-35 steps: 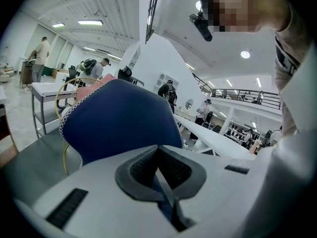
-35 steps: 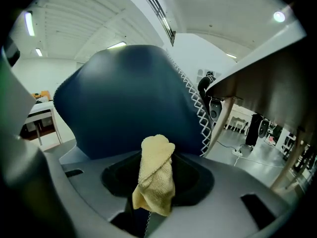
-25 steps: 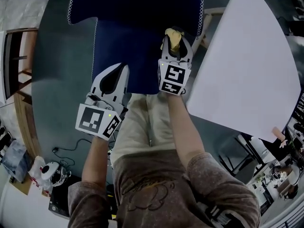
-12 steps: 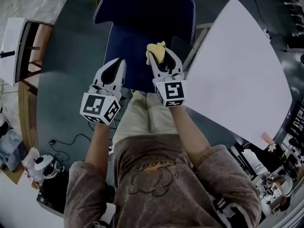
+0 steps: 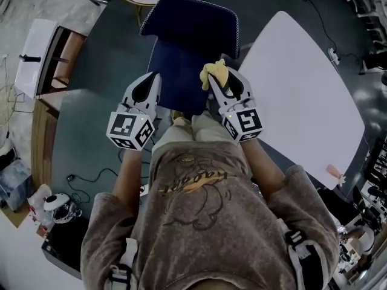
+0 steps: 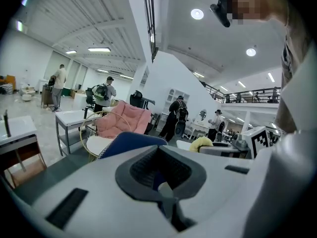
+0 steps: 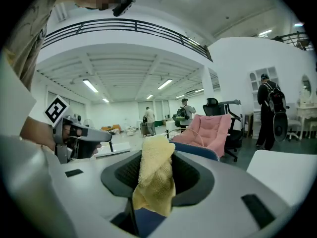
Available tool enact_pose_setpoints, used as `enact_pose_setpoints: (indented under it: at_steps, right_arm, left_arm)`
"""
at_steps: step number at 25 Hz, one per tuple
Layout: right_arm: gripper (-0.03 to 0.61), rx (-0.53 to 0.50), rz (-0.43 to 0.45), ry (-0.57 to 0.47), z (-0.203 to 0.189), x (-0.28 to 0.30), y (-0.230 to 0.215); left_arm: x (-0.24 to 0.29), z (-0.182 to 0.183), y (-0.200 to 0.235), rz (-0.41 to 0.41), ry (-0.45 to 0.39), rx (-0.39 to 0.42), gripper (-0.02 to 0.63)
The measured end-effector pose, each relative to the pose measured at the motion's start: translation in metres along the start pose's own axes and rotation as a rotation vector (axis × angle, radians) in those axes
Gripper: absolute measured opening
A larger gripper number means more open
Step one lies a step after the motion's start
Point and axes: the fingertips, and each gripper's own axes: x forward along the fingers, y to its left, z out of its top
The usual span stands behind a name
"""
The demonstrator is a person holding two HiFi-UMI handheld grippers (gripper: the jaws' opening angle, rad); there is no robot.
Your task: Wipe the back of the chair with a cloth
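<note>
A dark blue chair stands below me in the head view, its backrest [image 5: 190, 26] farthest from me and its seat [image 5: 175, 77] nearer. My right gripper [image 5: 216, 77] hangs over the seat's right front corner, shut on a yellow cloth [image 5: 214, 72] that bunches out past its tips. In the right gripper view the cloth [image 7: 156, 177] droops between the jaws, with the chair's blue edge [image 7: 195, 150] behind it. My left gripper [image 5: 152, 78] is level with it over the seat's left edge, its jaws together and holding nothing. The left gripper view shows the chair [image 6: 126, 142] just beyond the jaw tips.
A large white table [image 5: 302, 95] lies close on the chair's right. A wooden desk [image 5: 45, 59] stands at the left, with cables and clutter [image 5: 57, 207] on the floor lower left. A pink-cushioned chair [image 6: 124, 120] and several people stand farther off in the hall.
The chair looks smaller and farther below than a second ago. Both grippers have drawn back from it, and the right one has carried the cloth off the seat's middle to its right front corner.
</note>
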Motion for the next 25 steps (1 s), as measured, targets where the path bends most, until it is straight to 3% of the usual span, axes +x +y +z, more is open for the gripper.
enact_pose_setpoints:
  at_steps: [11,17,25]
  right_arm:
    - [0.170,0.011,0.036,-0.052,0.055,-0.068,-0.005]
    - [0.170,0.027,0.105,-0.085,0.058,-0.068,0.001]
    - [0.170,0.016,0.122,-0.103,0.052,-0.066,0.004]
  left_arm:
    - [-0.023,0.045,-0.046,-0.017,-0.056,0.067,0.009]
    - [-0.024,0.049,-0.054,-0.001,-0.090,0.103,0.009]
    - [-0.025,0.037,-0.068,0.015,-0.126,0.120,0.009]
